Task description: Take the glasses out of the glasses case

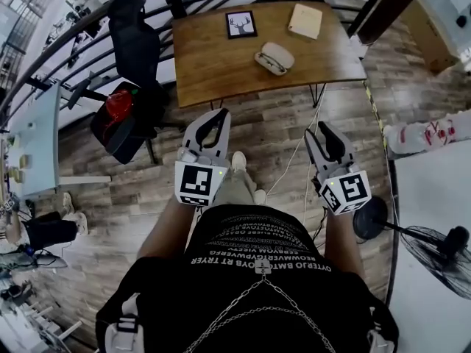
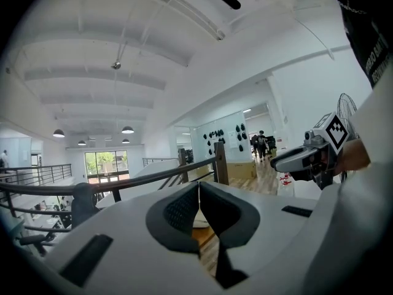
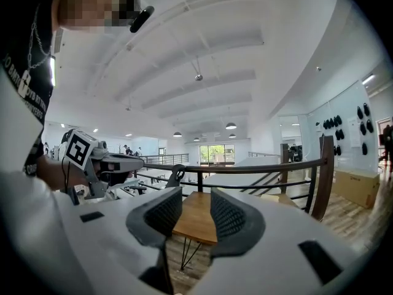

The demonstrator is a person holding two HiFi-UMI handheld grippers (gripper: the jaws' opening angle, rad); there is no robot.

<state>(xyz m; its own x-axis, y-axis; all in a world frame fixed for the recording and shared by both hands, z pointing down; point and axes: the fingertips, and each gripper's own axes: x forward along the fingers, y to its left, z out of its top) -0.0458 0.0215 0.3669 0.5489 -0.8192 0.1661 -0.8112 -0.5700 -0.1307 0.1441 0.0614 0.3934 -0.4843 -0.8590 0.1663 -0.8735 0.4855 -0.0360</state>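
A white glasses case (image 1: 274,57) lies right of centre on the wooden table (image 1: 213,65) far ahead of me; whether it is open is too small to tell. Both grippers hover over the floor, well short of the table. My left gripper (image 1: 219,118) has its fingertips touching, with nothing between them; the left gripper view shows the same (image 2: 198,194). My right gripper (image 1: 324,129) stands open and empty. The table top (image 3: 198,221) shows through the gap of the right gripper (image 3: 195,211) in its own view. The glasses themselves are not visible.
A framed deer picture (image 1: 241,23) and a tan pad (image 1: 305,20) lie at the table's far side. A black office chair (image 1: 136,46) with a red item stands left, a floor fan (image 1: 441,245) lower right, and a dark railing (image 3: 245,168) behind the table.
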